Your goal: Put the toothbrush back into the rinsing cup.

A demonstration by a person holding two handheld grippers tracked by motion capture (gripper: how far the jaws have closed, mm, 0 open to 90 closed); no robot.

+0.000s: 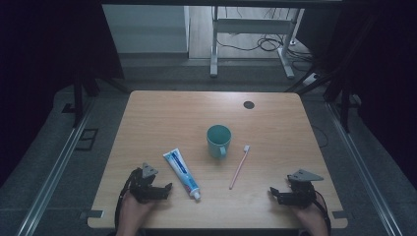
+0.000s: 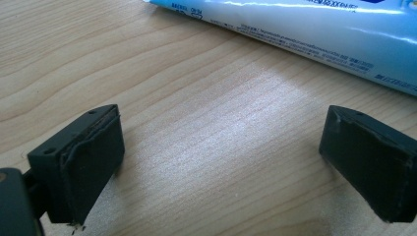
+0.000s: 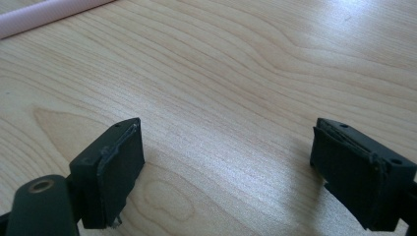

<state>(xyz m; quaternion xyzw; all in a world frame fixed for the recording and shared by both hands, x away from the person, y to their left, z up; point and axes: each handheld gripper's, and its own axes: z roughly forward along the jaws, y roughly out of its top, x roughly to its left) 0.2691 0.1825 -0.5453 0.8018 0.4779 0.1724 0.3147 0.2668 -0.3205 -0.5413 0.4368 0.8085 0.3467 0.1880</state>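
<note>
Toothpaste tube (image 1: 182, 174) lay near the tabletop's (image 1: 275, 123) front-left, long axis diagonal, cap toward the front edge, just beside the left gripper (image 1: 167, 189), whose fingers (image 2: 93, 162) were wide and empty; right gripper (image 1: 273, 192) likewise, near the toothbrush (image 1: 239, 167)

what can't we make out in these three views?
- Toothpaste tube, left gripper view: cut off by the top and right edges; the print is too small to read.
- Toothbrush, right gripper view: handle runs off the top left corner.
- Cup, high view: inside too dark and small to tell if anything is in it.
- Dark round spot on the table, high view: too small to identify.
</note>
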